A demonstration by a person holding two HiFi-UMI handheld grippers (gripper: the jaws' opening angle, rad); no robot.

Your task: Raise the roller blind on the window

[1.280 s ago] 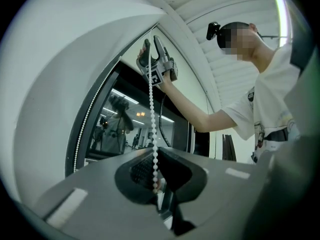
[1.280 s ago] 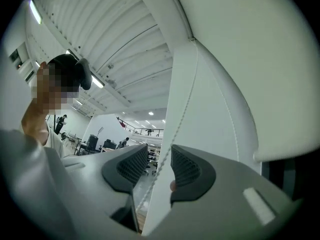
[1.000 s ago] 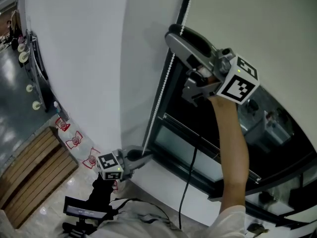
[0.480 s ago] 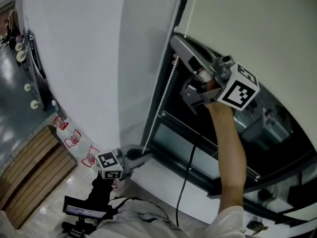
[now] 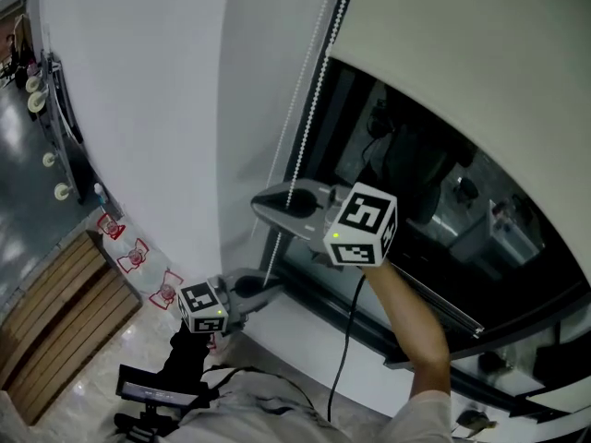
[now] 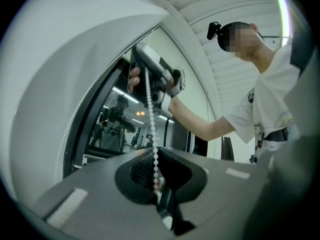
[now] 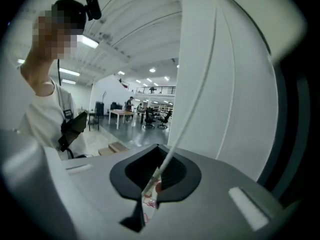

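White bead chain (image 5: 323, 67), cream roller blind (image 5: 462, 35), black window frame (image 5: 325, 141), grey right hand-held gripper (image 5: 272, 209), black-and-white marker cube (image 5: 362, 226).

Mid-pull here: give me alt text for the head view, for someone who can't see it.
The right gripper is shut on the bead chain beside the dark window, below the bottom edge of the partly raised roller blind. Lower down, near the sill, the left gripper is shut on the chain too.
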